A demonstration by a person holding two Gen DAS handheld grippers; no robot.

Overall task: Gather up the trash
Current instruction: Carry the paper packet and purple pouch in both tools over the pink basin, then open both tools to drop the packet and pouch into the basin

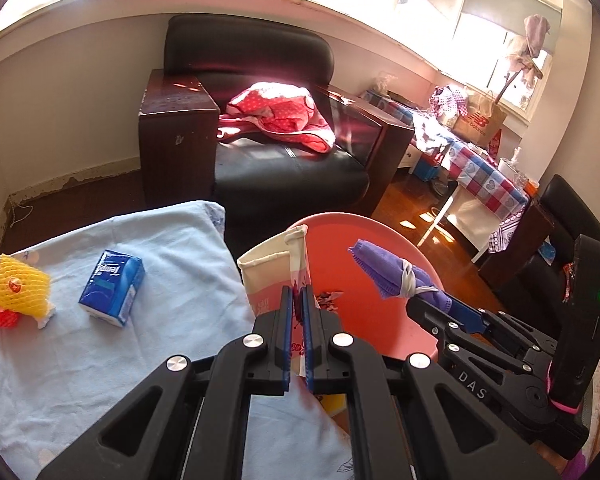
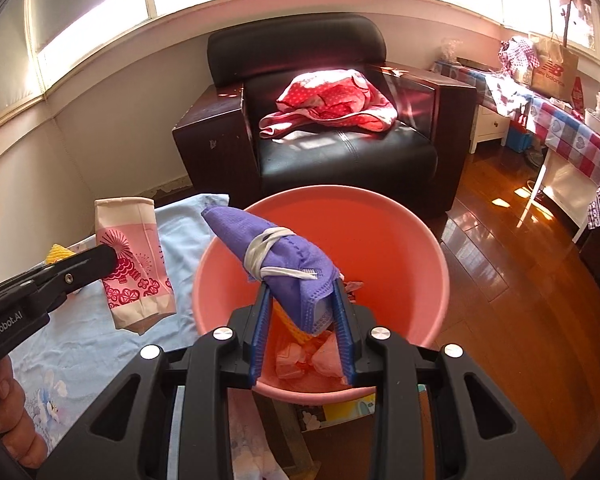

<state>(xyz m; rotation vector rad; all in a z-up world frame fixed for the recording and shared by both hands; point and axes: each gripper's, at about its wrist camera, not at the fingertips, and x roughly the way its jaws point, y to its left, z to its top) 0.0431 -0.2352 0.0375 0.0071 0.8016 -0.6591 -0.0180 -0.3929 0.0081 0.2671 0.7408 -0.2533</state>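
While the left tongs [image 1: 298,300] clench a flattened paper cup [image 1: 276,276], cream at the rim with a pink and red printed band, the right tongs [image 2: 302,300] grip a rolled purple face mask [image 2: 276,256] bound with its own white ear loops. From the left wrist view the cup stands up between the blue pads at the near edge of the pink bucket [image 1: 380,248], and the right tongs [image 1: 428,298] come in from the right with the mask [image 1: 388,272] poking out over the bucket's inside. Only the right wrist view looks down into the bucket [image 2: 420,240], where crumpled pinkish paper scraps [image 2: 308,356] and a bit of yellow netting lie at the bottom under the mask; it also shows the left tongs [image 2: 112,256] from the side, pinching the cup [image 2: 134,264] above the pale blue cloth [image 2: 80,340], left of the bucket rim, and a hand [image 2: 8,412] at the lower left corner. Only the left wrist view takes in the rest of the cloth-covered surface [image 1: 100,360], with a blue tissue packet [image 1: 112,288] and, near the left edge, a yellow foam fruit net [image 1: 20,290] beside a red wrapper [image 1: 0,314]. Beyond the bucket in both views sits a black armchair [image 2: 340,152] with a red dotted garment [image 2: 332,100] on its seat, and to the right a table [image 1: 488,176] under a checked cloth.
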